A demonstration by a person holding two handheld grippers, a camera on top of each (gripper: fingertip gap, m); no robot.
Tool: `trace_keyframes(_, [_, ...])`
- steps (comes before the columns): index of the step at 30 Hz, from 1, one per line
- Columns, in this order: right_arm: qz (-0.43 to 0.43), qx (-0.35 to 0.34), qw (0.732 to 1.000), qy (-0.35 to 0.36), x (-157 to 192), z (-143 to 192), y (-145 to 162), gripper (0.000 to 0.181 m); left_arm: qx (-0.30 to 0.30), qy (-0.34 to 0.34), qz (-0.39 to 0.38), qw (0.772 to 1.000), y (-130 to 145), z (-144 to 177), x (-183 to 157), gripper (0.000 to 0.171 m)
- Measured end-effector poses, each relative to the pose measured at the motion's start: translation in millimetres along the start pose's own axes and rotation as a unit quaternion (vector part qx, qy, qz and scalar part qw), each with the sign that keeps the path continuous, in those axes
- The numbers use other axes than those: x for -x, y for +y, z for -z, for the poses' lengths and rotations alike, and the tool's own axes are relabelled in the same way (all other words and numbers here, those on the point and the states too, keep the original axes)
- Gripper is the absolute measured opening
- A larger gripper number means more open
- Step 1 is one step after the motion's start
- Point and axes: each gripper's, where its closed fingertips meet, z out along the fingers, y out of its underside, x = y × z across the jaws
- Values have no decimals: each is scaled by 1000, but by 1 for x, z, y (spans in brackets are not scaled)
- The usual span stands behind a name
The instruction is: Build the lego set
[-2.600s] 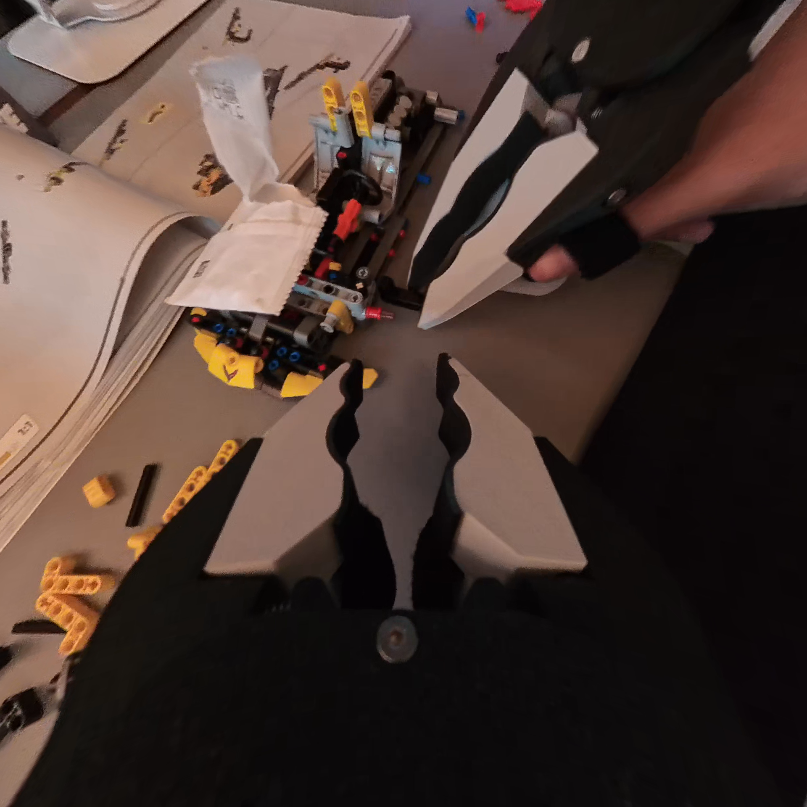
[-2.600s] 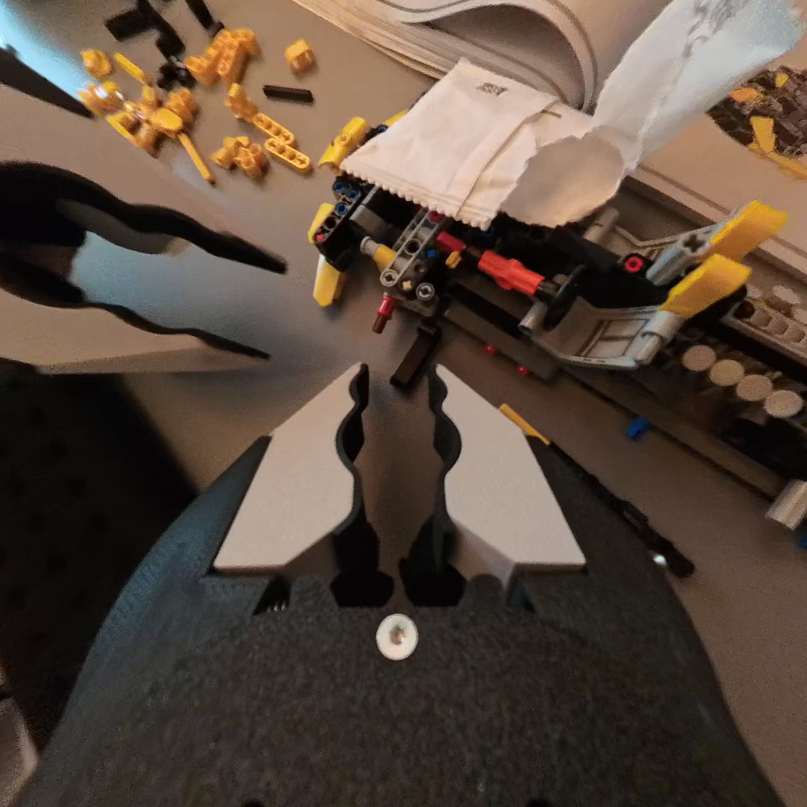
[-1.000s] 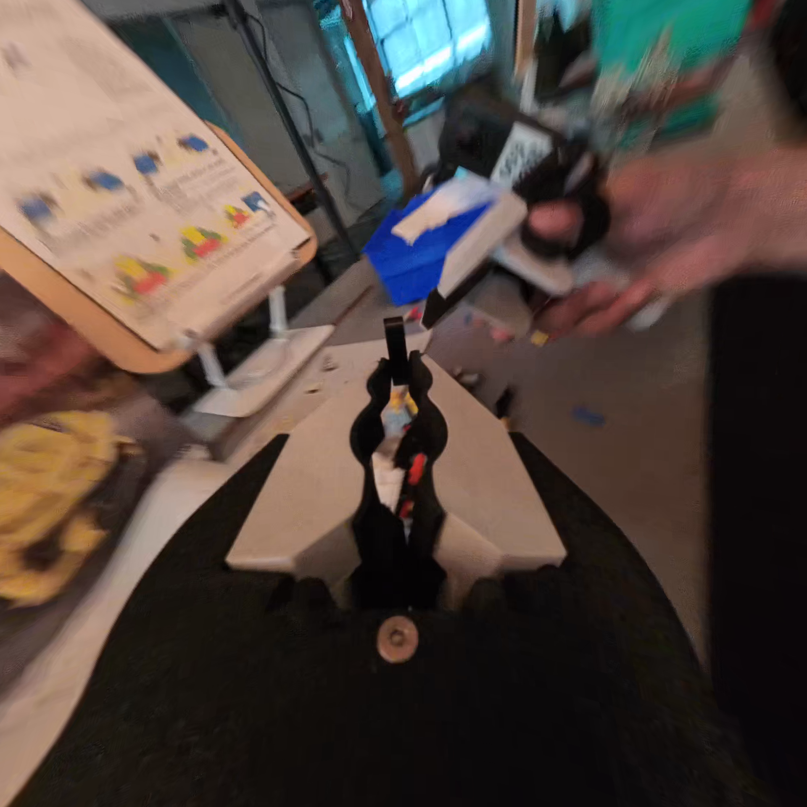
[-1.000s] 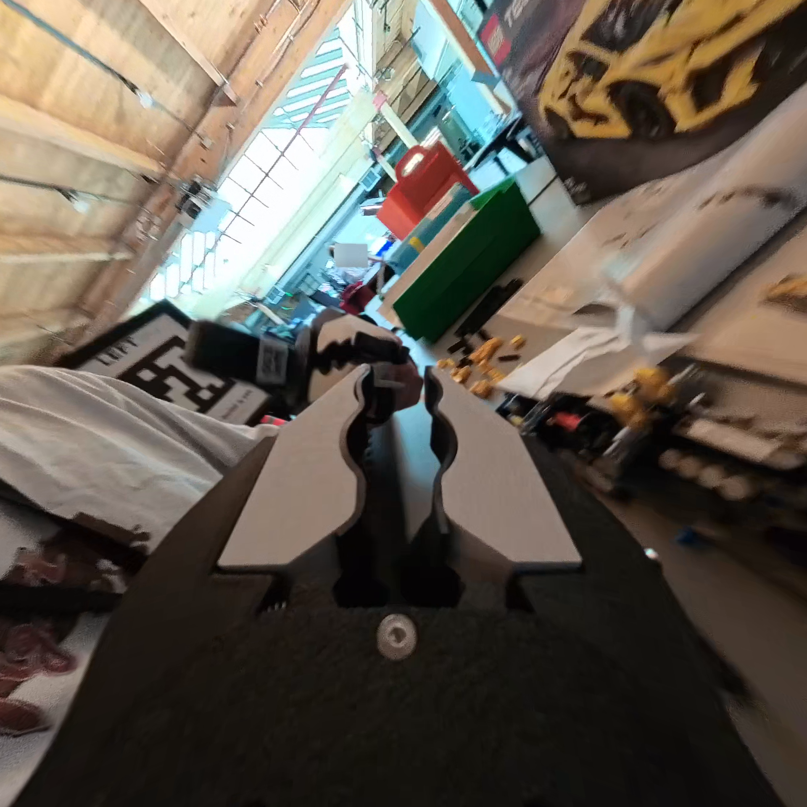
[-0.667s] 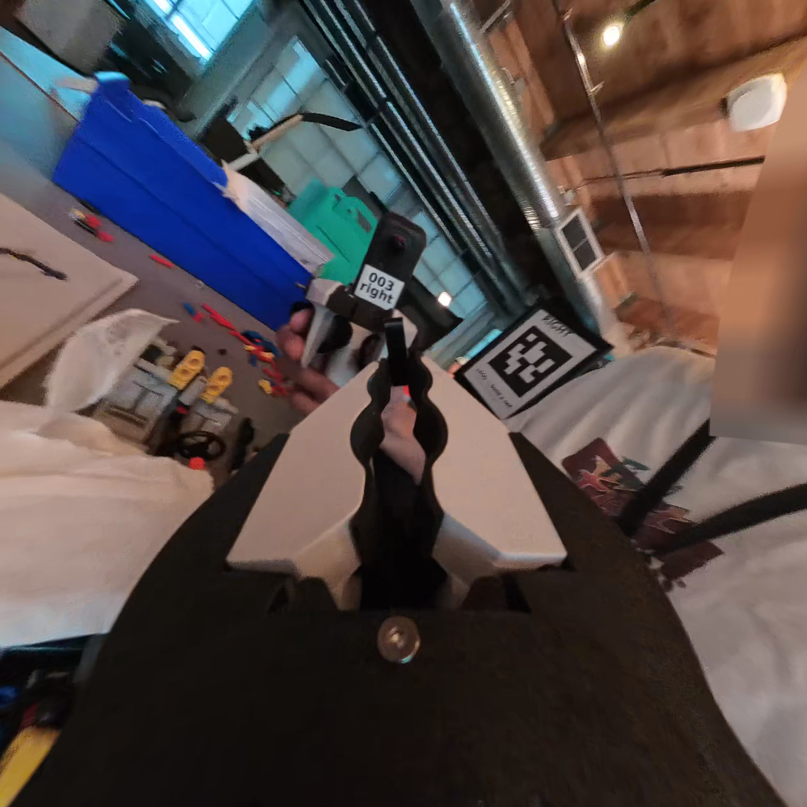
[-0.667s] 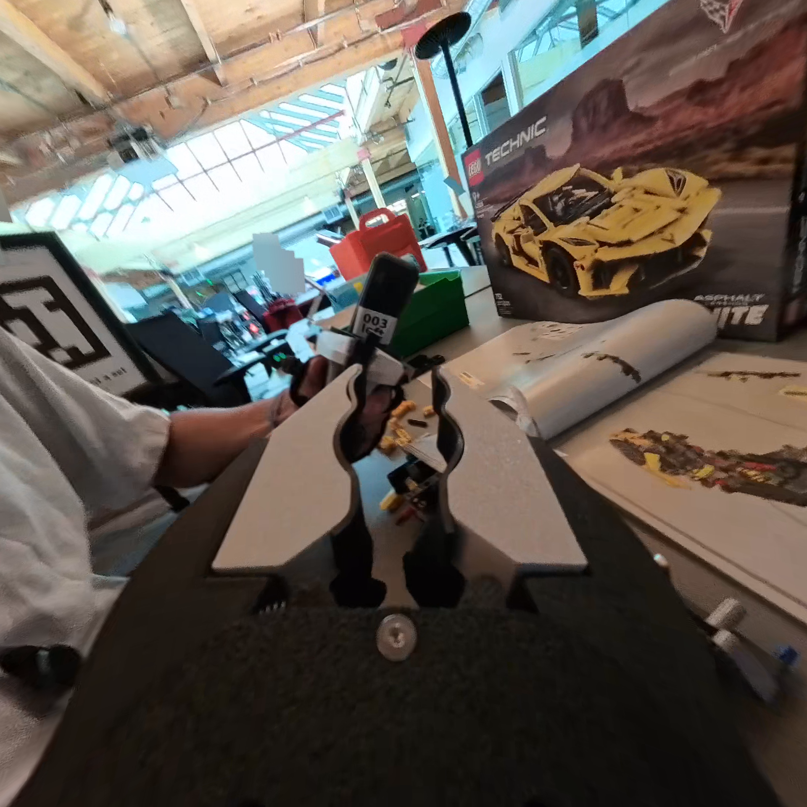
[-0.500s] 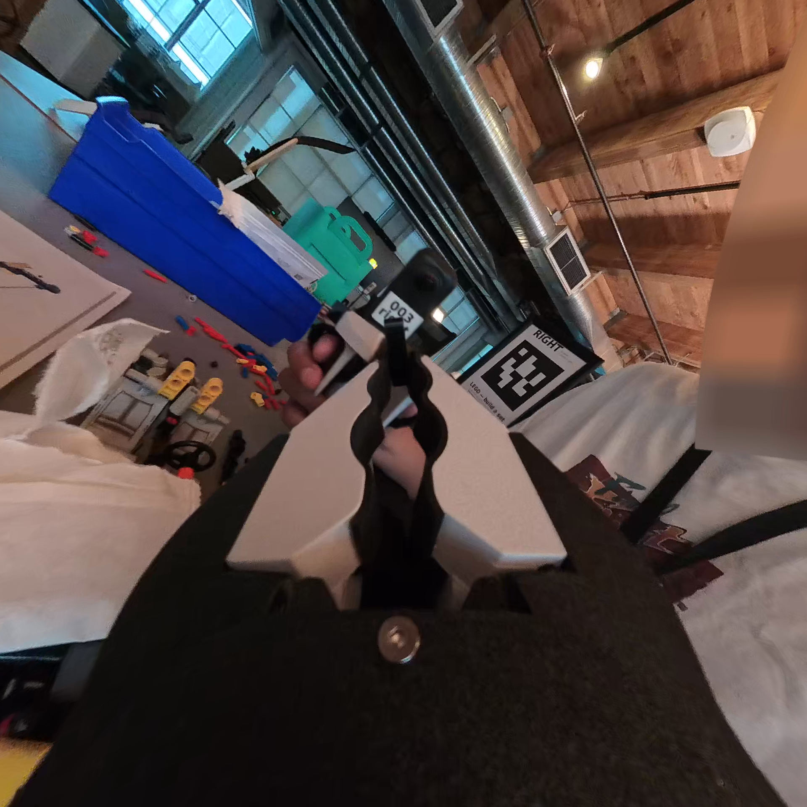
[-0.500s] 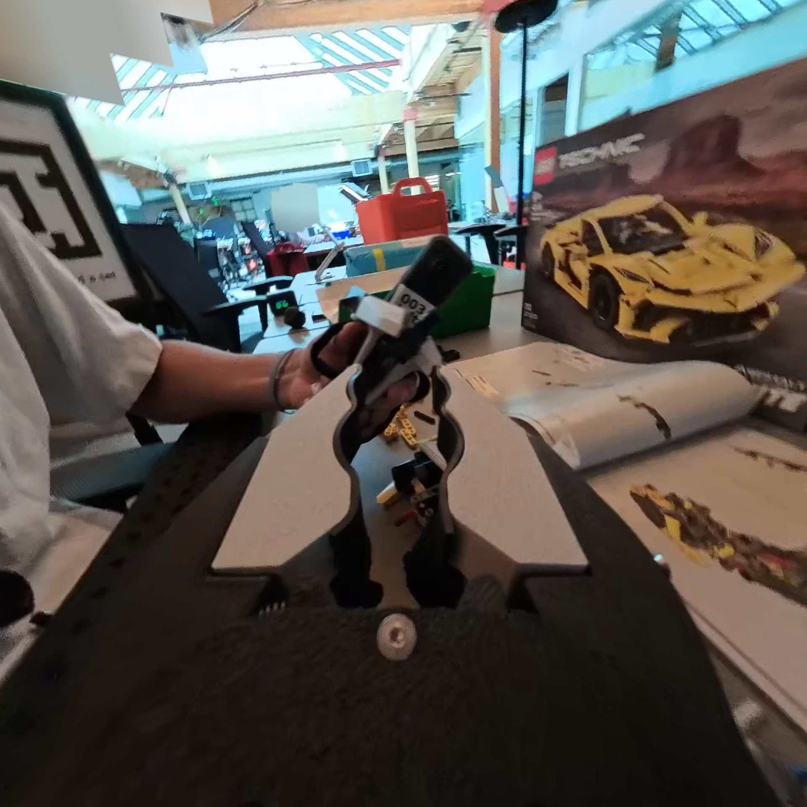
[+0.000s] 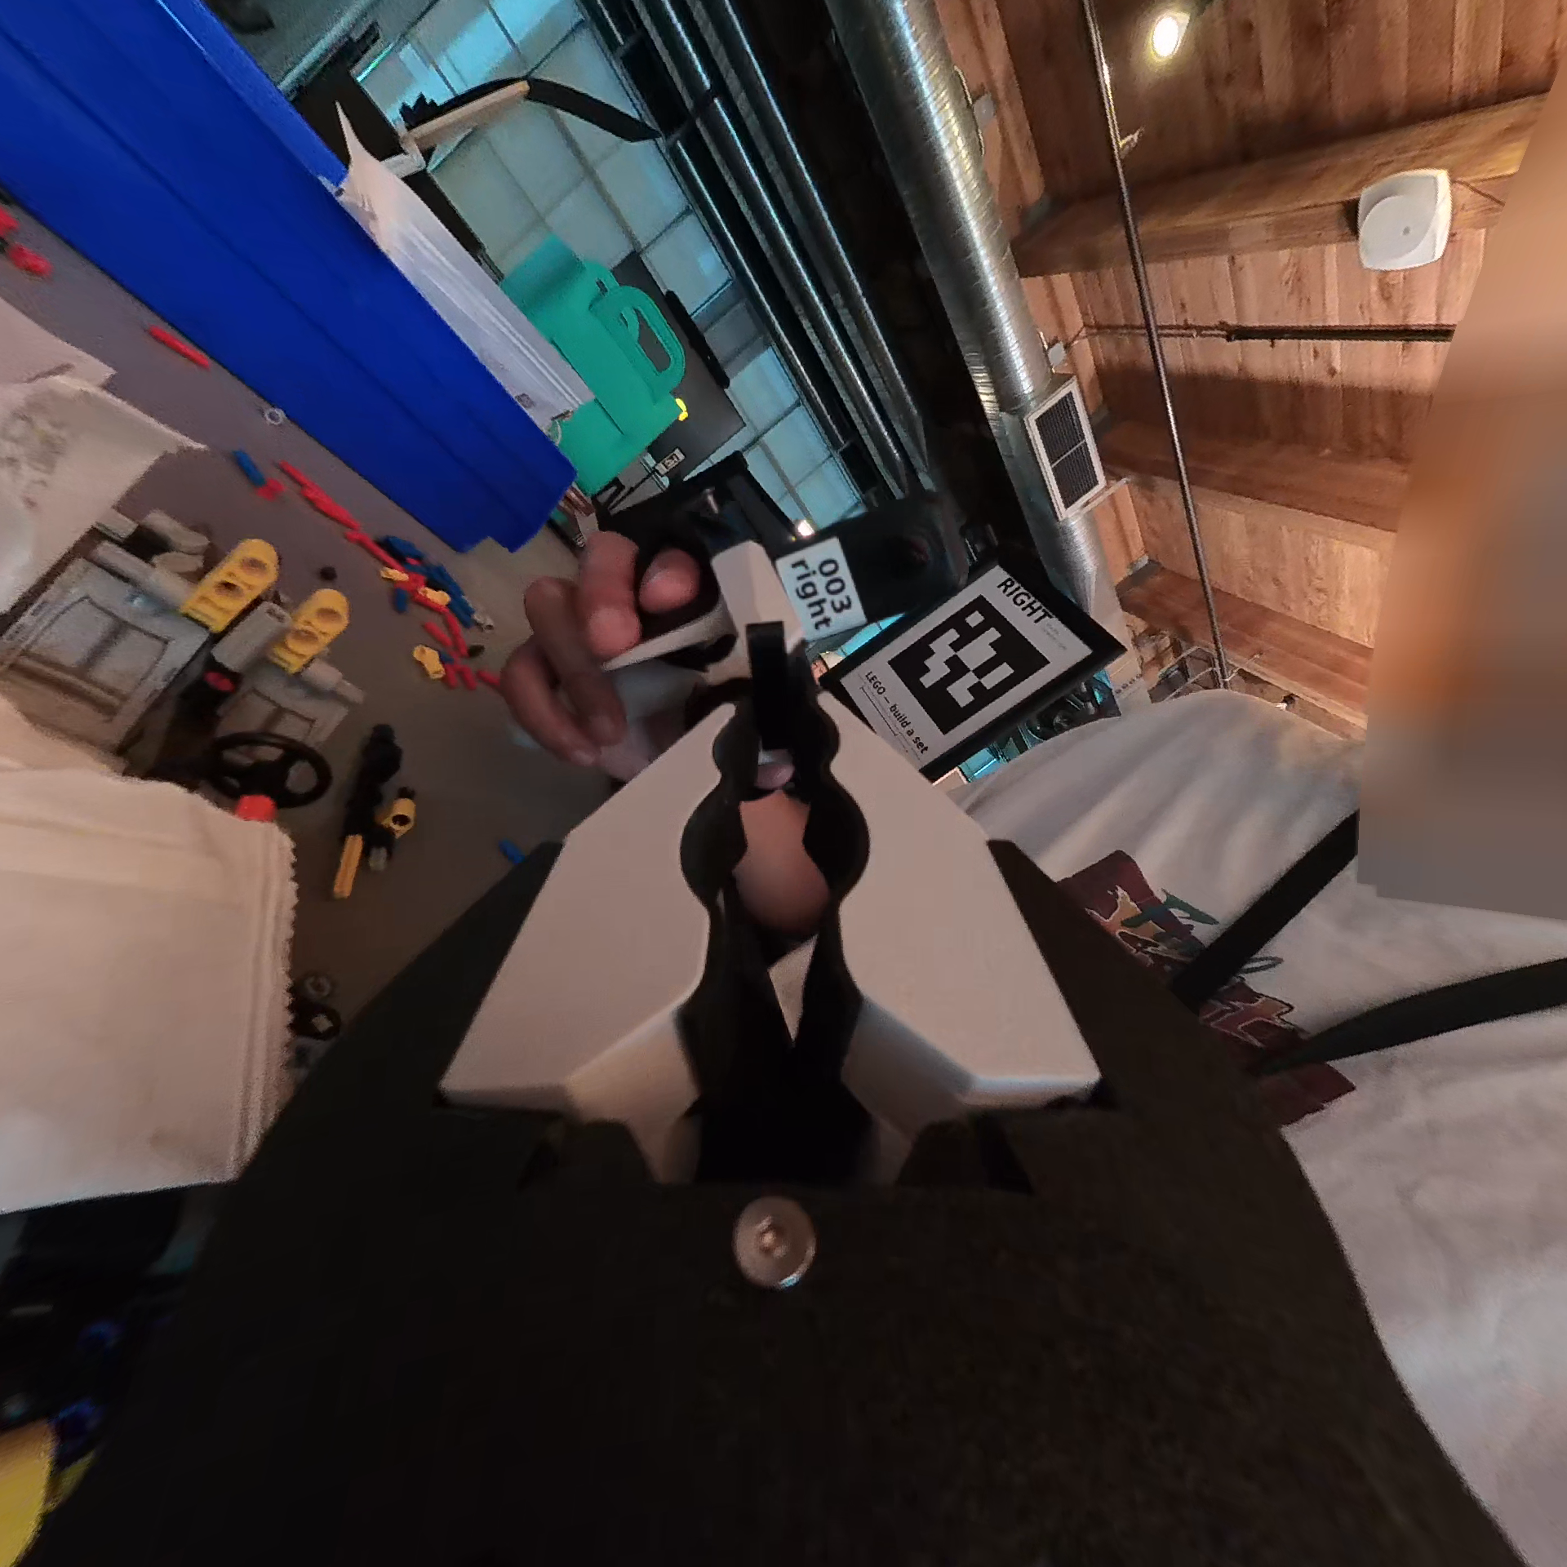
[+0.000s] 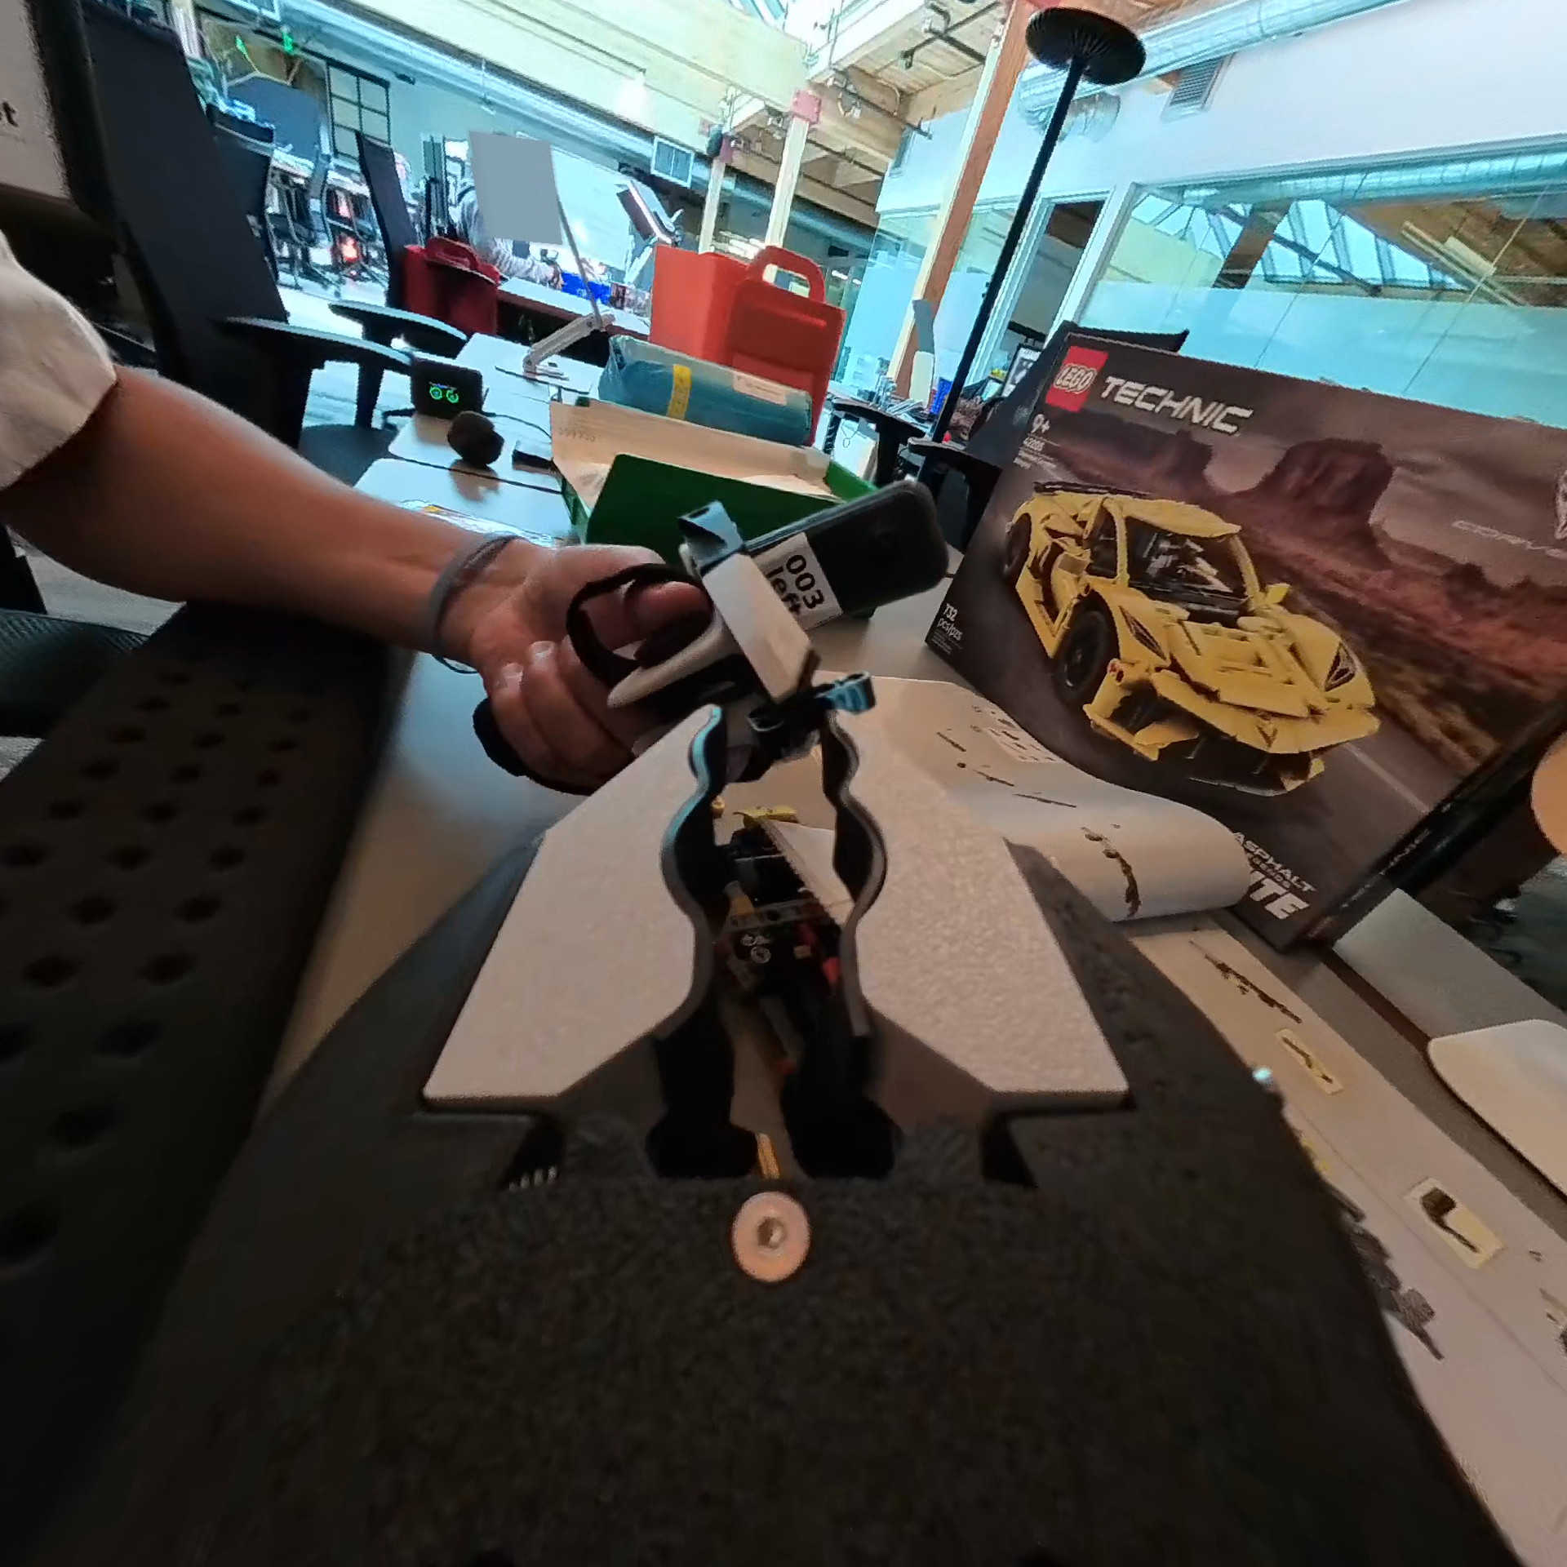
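Note:
My left gripper (image 9: pixel 772 721) is shut on a thin black lego piece (image 9: pixel 770 666) that sticks up past its fingertips. It is held in the air, facing my right gripper (image 9: pixel 721 610), which is close beyond it. In the right wrist view, my right gripper (image 10: pixel 773 733) is open, and the black piece with a blue end (image 10: pixel 814 708) sits right at its fingertips, still held by the left gripper (image 10: pixel 759 678). The part-built lego model (image 9: pixel 170 627) lies on the table below and also shows between my right fingers (image 10: pixel 763 916).
A white paper bag (image 9: pixel 127 975) lies over the model's near end. Loose red, blue and yellow pieces (image 9: pixel 424 585) lie by a blue bin (image 9: pixel 254 280). The lego box (image 10: pixel 1229 610), an open instruction booklet (image 10: pixel 1060 814) and a green bin (image 10: pixel 678 500) stand behind. My left and right fingertips are right by each other.
Both grippers have lifted off the table and turned to face each other. My left gripper has closed on the black piece. In the last half second the two have moved closer.

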Motion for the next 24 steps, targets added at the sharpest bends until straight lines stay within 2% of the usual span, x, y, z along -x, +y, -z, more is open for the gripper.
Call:
trace_keyframes(6, [76,-14,996,52,-1,4,-6,2,9,-7,3,1000,5,-4,5,5])
trace_keyframes(8, [71,-7,996,53,-2,5,-4,0,12,-5,11,1000,6,-3,6,5])
trace_keyframes(14, [40,-10,999,23,5,7,-3,4,5,1,13,1000,4,-2,4,5])
trace_keyframes(24, [44,-10,999,17,7,7,-3,10,6,23,25,999,6,-3,-3,5])
